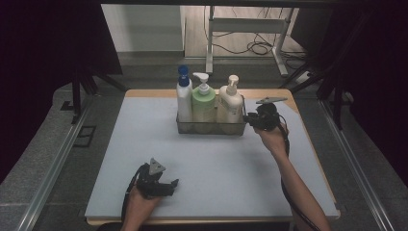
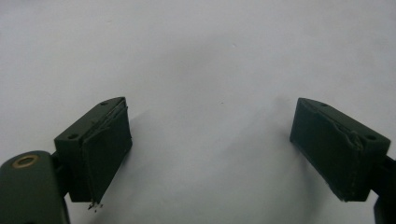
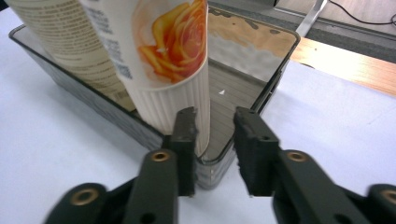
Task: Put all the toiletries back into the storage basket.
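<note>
High view first: I've got a metal basket (image 1: 210, 128) sitting toward the far middle of the pale blue mat (image 1: 144, 159), with three bottles standing upright in it in a row. From left to right that's a white bottle with a blue cap (image 1: 184, 98), a green pump bottle (image 1: 204, 102) and a cream pump bottle (image 1: 230, 102), all packed close together.

My right gripper (image 1: 251, 118) is up at the basket's right end, right against its corner. In the right gripper view the right gripper (image 3: 214, 140) has its jaws narrowed around the basket's rim (image 3: 219, 156) at that corner, one jaw inside next to the cream bottle (image 3: 163, 60) with the orange flower print, the other outside the wall. There's a small gap visible between the pads, so I honestly can't tell whether they're actually pinching the rim or just straddling it.

My left gripper (image 1: 169, 185) is down near the front edge of the mat, well apart from the basket, held low in my hand. Left gripper view shows the left gripper (image 2: 210, 144) with its jaws spread wide, nothing between them, just bare mat (image 2: 210, 56) underneath.
</note>
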`<move>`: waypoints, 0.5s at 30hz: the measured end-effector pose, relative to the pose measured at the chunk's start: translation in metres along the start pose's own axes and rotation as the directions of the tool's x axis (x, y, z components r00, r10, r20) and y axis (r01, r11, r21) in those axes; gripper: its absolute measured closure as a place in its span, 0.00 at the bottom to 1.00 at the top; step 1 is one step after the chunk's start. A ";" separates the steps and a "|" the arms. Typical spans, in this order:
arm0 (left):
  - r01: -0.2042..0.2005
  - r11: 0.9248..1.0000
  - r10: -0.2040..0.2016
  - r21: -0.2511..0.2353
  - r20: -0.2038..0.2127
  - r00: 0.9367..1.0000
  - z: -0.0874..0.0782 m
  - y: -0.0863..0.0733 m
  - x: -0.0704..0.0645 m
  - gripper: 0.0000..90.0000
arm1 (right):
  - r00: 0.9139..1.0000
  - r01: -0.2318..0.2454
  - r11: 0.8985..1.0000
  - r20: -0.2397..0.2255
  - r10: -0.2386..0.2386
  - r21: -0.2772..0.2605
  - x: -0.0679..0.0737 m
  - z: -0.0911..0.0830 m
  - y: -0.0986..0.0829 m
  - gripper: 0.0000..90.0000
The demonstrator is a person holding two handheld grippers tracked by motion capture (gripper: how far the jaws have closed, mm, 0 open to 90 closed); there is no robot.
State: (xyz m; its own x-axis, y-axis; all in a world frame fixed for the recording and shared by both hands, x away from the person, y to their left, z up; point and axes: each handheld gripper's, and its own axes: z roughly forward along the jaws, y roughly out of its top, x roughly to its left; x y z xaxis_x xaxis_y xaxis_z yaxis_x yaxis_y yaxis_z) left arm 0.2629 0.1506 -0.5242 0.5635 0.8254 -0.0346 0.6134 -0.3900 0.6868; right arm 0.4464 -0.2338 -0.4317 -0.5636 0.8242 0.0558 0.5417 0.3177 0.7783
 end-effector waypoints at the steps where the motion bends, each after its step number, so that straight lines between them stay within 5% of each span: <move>1: 0.000 1.000 0.000 0.000 0.001 1.000 0.000 0.000 0.000 0.13 | 1.000 -0.003 1.000 -0.007 0.003 -0.001 0.000 0.002 0.001 0.84; 6: 0.000 1.000 0.000 0.000 0.000 1.000 0.000 0.000 0.000 0.13 | 1.000 -0.004 1.000 0.012 0.003 0.011 -0.003 0.014 0.004 0.99; 15: -0.003 1.000 0.003 0.003 0.000 1.000 0.000 0.000 0.000 0.13 | 0.999 -0.009 0.999 0.036 0.008 0.038 -0.006 0.030 0.011 1.00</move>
State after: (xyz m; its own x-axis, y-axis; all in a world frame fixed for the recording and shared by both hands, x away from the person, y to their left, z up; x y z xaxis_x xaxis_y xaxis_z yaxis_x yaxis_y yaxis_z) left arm 0.2630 0.1509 -0.5241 0.5653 0.8243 -0.0322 0.6132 -0.3937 0.6848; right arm 0.4744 -0.2213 -0.4417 -0.5367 0.8429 0.0398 0.5700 0.3274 0.7536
